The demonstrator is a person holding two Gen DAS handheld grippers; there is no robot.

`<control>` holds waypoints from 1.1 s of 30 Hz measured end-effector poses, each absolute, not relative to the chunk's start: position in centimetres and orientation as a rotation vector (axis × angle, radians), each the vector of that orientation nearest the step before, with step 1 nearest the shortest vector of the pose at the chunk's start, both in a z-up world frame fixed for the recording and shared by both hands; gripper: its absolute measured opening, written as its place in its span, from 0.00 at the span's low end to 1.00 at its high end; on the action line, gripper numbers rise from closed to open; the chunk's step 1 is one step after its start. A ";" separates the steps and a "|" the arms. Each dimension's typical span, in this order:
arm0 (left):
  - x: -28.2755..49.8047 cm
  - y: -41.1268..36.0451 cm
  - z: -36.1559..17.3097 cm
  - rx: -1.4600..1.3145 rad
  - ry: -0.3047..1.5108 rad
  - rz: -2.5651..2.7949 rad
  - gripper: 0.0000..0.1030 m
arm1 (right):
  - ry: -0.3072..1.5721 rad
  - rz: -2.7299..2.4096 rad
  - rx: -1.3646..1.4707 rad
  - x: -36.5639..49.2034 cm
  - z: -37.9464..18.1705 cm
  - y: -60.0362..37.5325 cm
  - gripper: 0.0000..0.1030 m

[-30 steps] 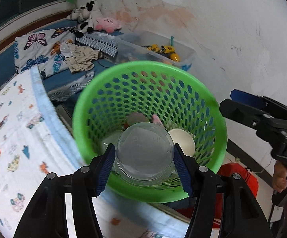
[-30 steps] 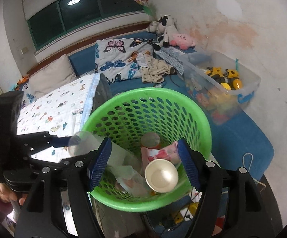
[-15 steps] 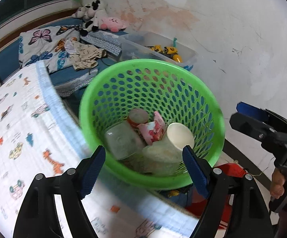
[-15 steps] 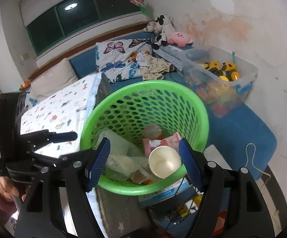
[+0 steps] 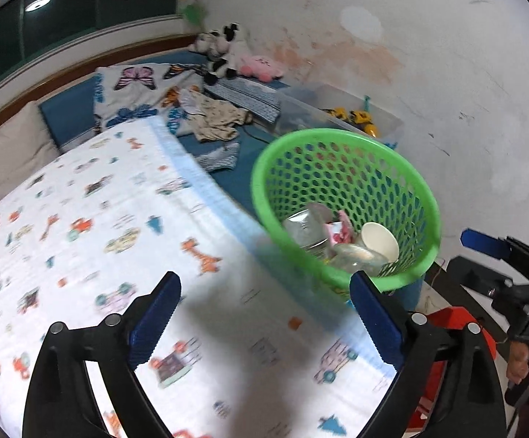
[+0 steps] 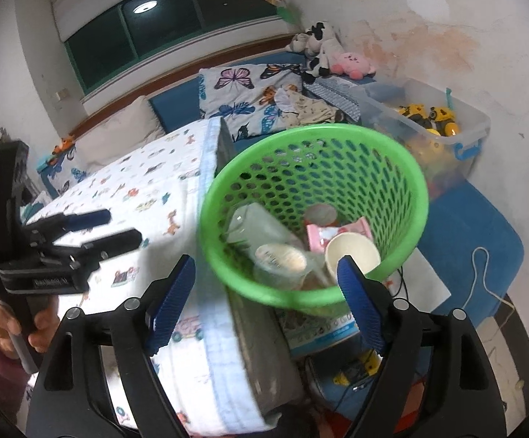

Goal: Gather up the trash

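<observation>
Trash sits in the green basket [image 5: 344,211] off the bed's [image 5: 81,219] right edge. My left gripper [image 5: 264,314] has just opened wide, empty over the bed; my right gripper [image 6: 264,292], also just widened and empty, is nearer the basket.

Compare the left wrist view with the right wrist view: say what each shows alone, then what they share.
Only the left wrist view shows the right gripper from outside and the red object on the floor. Only the right wrist view shows the left gripper from outside and the white cord. Both show the green basket of trash, paper cup, printed blanket and toy bin.
</observation>
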State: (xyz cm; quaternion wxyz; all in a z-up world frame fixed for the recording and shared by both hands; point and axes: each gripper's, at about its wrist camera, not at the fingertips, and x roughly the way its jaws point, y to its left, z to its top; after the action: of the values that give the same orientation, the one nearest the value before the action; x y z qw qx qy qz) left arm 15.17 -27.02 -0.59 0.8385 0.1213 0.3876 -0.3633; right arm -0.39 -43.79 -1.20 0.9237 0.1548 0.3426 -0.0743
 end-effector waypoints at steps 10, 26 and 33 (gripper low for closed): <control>13.0 -21.4 0.3 0.232 0.799 -0.672 0.92 | 0.717 -0.153 0.305 -1.1 -1.5 -39.3 0.84; 10.6 -15.8 0.8 0.219 0.722 -0.566 0.93 | 0.721 -0.154 0.249 -1.6 -1.5 -35.3 0.92; 10.4 -13.9 0.4 0.178 0.739 -0.530 0.93 | 0.729 -0.141 0.263 -1.5 -1.9 -34.5 0.92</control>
State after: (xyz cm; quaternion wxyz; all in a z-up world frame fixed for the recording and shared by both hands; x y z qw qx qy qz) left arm 10.44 -13.91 0.40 0.8946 0.0859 0.3564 -0.2556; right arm -1.54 -34.51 -1.91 0.9235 0.1280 0.3549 -0.0686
